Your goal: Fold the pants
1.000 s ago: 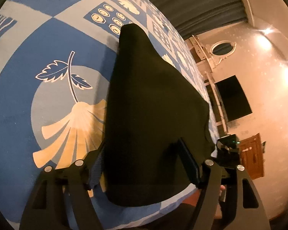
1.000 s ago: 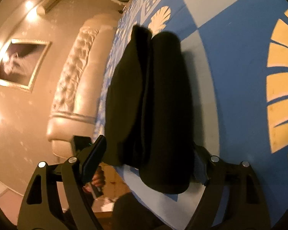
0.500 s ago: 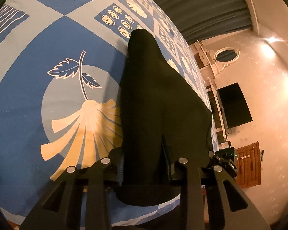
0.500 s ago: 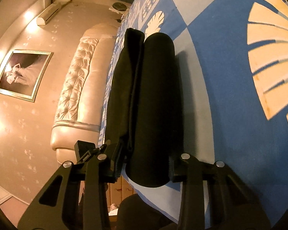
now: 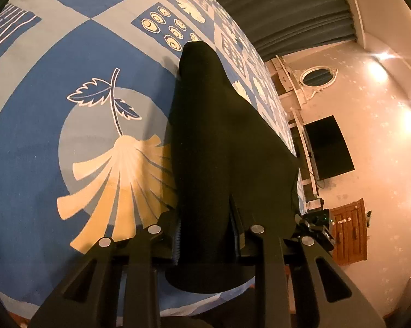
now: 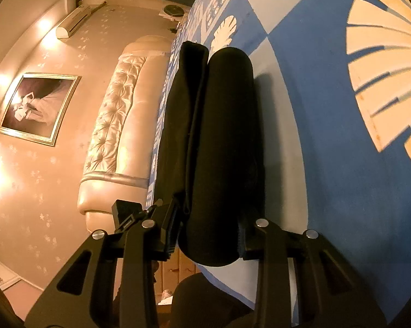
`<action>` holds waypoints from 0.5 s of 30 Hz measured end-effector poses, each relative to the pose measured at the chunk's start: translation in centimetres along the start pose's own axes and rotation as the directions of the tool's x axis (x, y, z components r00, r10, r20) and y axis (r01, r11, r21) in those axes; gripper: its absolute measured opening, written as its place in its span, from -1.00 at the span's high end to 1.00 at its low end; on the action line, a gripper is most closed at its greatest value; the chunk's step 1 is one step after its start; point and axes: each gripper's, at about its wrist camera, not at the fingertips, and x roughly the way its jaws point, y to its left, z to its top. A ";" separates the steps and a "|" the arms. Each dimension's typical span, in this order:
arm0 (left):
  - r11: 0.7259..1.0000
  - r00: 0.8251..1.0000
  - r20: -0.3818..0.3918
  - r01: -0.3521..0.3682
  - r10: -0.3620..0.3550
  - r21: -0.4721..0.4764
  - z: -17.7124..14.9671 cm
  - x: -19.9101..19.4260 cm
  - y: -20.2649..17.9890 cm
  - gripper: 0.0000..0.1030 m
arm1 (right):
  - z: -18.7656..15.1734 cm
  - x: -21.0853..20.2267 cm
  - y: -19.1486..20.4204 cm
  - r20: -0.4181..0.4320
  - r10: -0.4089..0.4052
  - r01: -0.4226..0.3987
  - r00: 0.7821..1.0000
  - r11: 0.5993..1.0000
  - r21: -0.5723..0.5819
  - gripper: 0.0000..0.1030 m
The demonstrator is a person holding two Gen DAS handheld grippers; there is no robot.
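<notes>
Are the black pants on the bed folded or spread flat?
Folded. The pants lie as a thick narrow bundle with a rounded fold and stacked layers beside it, on the bedsheet.

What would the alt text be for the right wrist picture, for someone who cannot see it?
The right hand-held gripper is clamped on the near end of folded black pants lying on a blue patterned bedspread; a padded headboard and framed picture stand left.
</notes>
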 end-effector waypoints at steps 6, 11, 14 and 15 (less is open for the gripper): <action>1.000 1.000 -0.003 0.009 -0.009 0.006 -0.1 0.1 0.2 0.47 | -0.2 0.2 -0.7 0.000 0.000 0.000 1.000 1.000 0.017 0.37; 0.998 0.999 0.008 0.050 -0.051 0.037 0.0 -0.4 0.3 0.35 | 0.3 -0.2 0.0 -0.014 -0.059 0.059 0.998 0.998 -0.030 -0.11; 0.998 0.998 0.023 0.062 -0.062 0.018 0.5 -1.3 1.0 0.28 | 1.5 -1.3 0.7 0.014 -0.054 0.055 0.998 0.997 -0.052 -0.59; 0.998 0.997 0.039 0.062 -0.063 0.018 0.7 -1.6 1.1 0.27 | 2.3 -1.6 0.6 0.035 -0.059 0.061 0.998 0.997 -0.045 -0.65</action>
